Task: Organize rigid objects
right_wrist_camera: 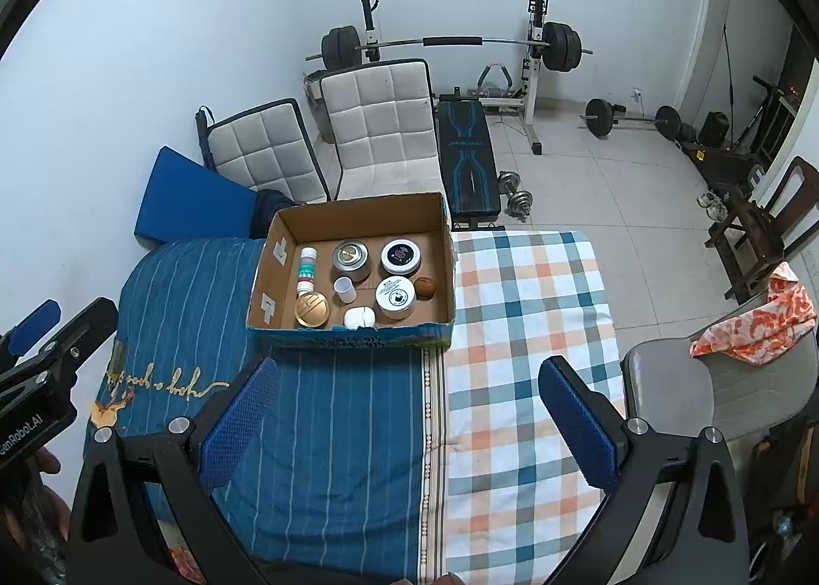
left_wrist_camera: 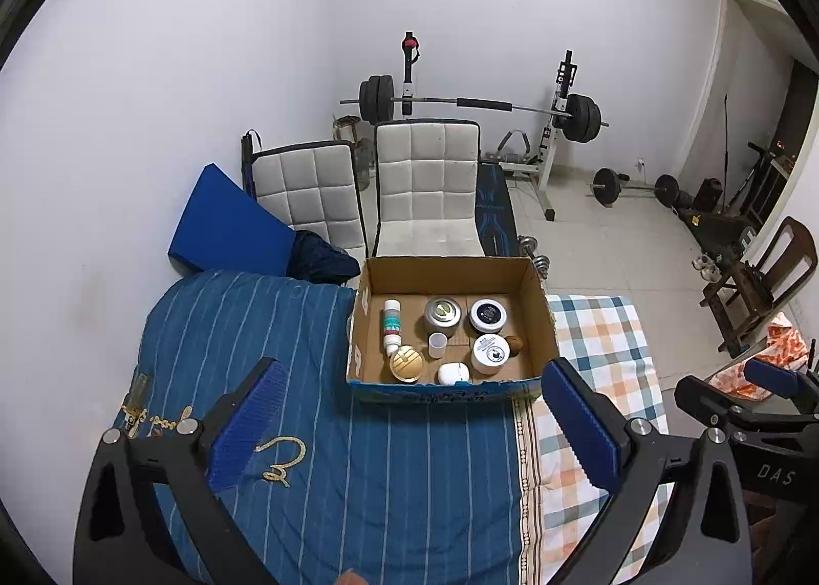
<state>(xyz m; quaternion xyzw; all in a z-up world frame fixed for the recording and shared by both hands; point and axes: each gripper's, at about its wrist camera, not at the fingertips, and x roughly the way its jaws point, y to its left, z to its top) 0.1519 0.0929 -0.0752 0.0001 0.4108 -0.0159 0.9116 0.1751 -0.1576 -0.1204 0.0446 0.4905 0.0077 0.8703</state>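
Observation:
A cardboard box stands on the bed. It holds a white bottle, a metal tin, a black-lidded jar, a white jar, a small cup, a gold round case, a white case and a brown ball. My left gripper and right gripper are both open and empty, held above the bed in front of the box.
The bed has a blue striped sheet and a checked blanket. Two white quilted chairs, a barbell rack and dumbbells stand beyond. A grey chair is at the right.

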